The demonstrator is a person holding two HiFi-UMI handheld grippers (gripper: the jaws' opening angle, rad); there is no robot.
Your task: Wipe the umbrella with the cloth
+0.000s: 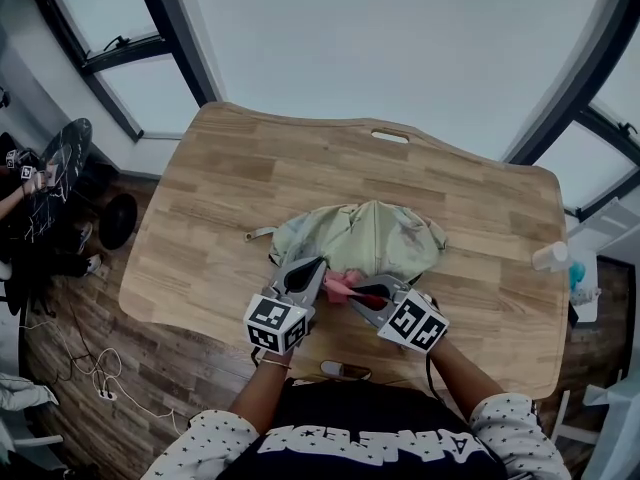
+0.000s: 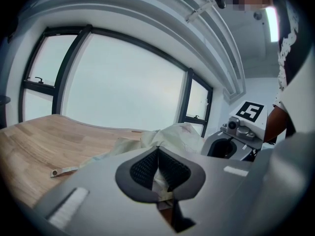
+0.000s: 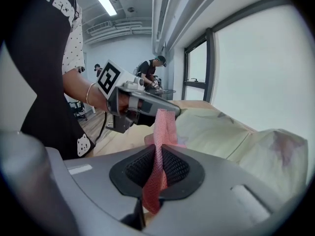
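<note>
A pale green umbrella [image 1: 372, 232] lies folded and crumpled in the middle of the wooden table [image 1: 220, 198]. My left gripper [image 1: 305, 270] is at its near left edge, jaws shut on a fold of the umbrella's fabric [image 2: 158, 180]. Just right of it, my right gripper [image 1: 362, 294] is shut on a pink mesh cloth [image 1: 340, 287]. In the right gripper view the cloth [image 3: 161, 132] stands up out of the closed jaws over the umbrella [image 3: 221, 132], close to the left gripper [image 3: 142, 104]. The left gripper view shows the umbrella [image 2: 179, 133] ahead and the right gripper [image 2: 231, 141] beside it.
The umbrella's strap [image 1: 258, 234] trails left on the table. A small bottle [image 1: 550, 256] stands at the table's right edge, and a small object [image 1: 345, 370] lies at the near edge. A slot [image 1: 390, 136] is cut near the far edge. People [image 3: 152, 73] work in the background.
</note>
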